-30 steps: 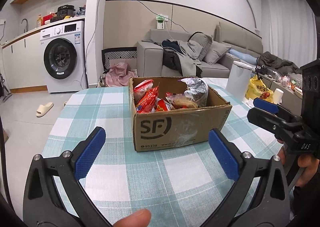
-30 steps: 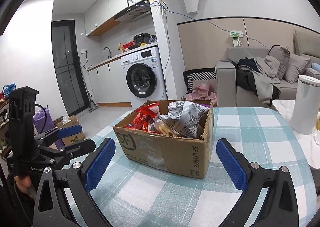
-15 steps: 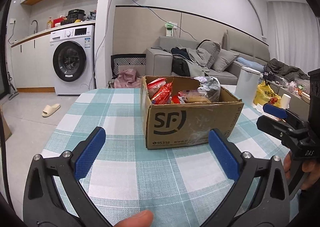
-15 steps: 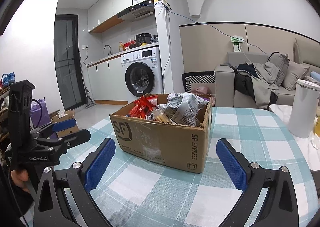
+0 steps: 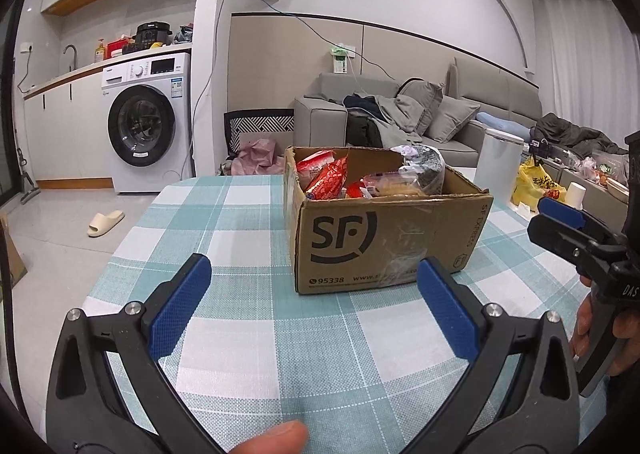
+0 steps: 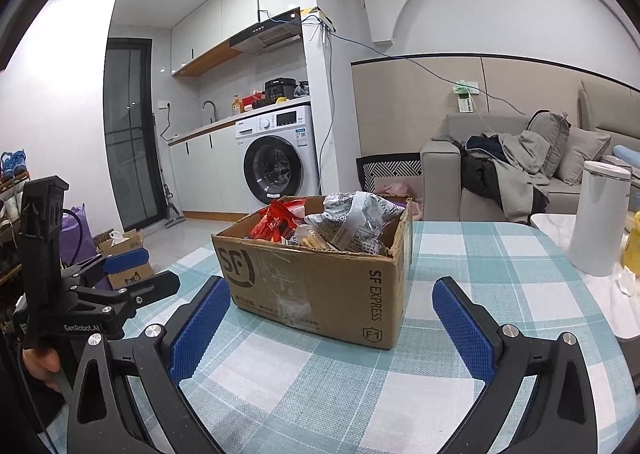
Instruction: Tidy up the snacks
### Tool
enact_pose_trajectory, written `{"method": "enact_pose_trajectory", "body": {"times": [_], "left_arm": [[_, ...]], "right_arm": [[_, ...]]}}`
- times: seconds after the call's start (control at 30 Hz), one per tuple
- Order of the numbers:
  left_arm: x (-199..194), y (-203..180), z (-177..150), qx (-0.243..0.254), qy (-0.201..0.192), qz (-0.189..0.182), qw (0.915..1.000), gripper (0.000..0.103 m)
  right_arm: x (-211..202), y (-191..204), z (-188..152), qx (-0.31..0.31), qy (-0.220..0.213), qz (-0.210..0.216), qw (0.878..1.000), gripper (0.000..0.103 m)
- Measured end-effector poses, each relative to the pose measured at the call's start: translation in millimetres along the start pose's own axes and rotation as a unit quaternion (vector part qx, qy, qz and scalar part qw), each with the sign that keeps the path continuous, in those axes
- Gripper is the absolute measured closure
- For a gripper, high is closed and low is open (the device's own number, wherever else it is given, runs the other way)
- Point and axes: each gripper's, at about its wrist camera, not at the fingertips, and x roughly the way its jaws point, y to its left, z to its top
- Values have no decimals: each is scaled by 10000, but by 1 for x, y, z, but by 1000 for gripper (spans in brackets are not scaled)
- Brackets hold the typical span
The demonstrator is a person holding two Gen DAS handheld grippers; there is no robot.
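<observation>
A brown cardboard box [image 5: 384,242] marked SF stands on the teal checked tablecloth [image 5: 248,214], filled with snack packs: red packets [image 5: 326,180], a silver-grey bag [image 6: 352,220] and a pack of biscuits [image 5: 394,186]. My left gripper [image 5: 314,304] is open just in front of the box, with nothing between its blue pads. My right gripper [image 6: 330,322] is also open, facing the box's near corner [image 6: 394,294]. Each gripper shows in the other's view: the right gripper [image 5: 568,226] at the right edge, the left gripper [image 6: 128,274] at the far left.
A white cylindrical bin [image 6: 598,218] stands past the table's right side, with a yellow bag [image 5: 536,184] beside it. Behind are a grey sofa [image 5: 400,122] with clothes, a washing machine [image 5: 146,126] and a slipper [image 5: 105,222] on the floor. A small carton [image 6: 124,254] sits on the floor at left.
Both grippers have dropped lower and tilted up, so the box now appears more side-on and slightly nearer. Both stay open and the box has not moved.
</observation>
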Motion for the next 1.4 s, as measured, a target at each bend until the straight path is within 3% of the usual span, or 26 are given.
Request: {"method": "enact_pose_trajectory", "body": {"times": [1.4], "left_arm": [[6,1,-6,-49,84,88,9999,1]], "right_arm": [[3,10,-2,-280,31,-93,9996,0]]}}
